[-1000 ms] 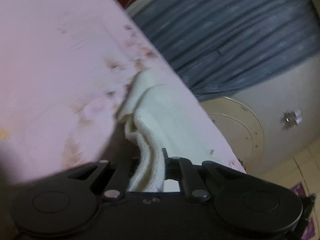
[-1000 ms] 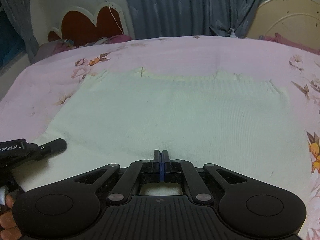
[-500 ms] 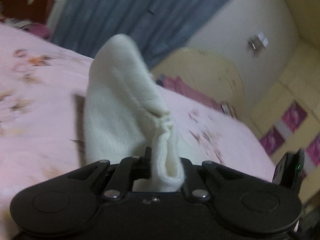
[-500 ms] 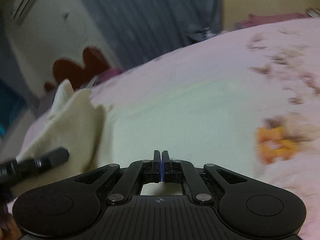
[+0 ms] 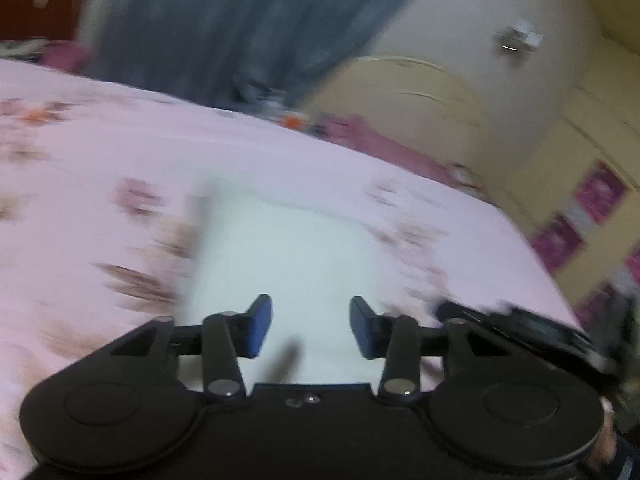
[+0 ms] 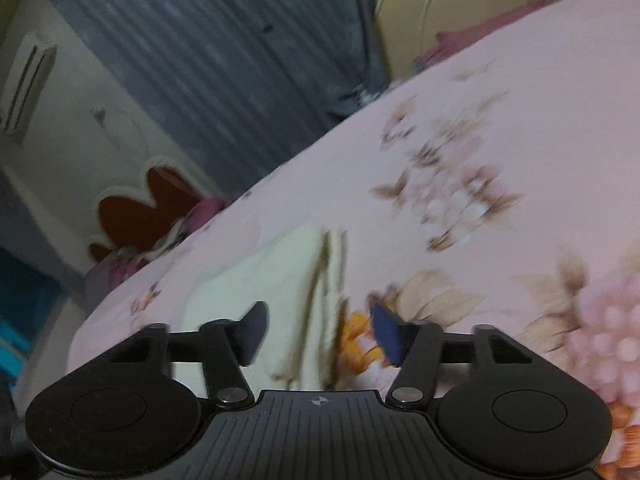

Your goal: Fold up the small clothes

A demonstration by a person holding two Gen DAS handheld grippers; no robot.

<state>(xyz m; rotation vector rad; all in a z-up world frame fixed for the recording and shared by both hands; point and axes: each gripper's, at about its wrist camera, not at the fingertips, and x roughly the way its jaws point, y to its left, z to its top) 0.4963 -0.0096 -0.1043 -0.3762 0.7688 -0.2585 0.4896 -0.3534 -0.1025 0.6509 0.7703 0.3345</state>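
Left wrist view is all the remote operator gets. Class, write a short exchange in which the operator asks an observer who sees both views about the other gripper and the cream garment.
Operator: Is the right gripper open?
Observer: Yes. The right gripper has its jaws well apart, with nothing between them.
Operator: What lies ahead of it?
Observer: The cream garment lies on the pink floral bedspread. Its layered folded edge runs between the lines of the two fingers.
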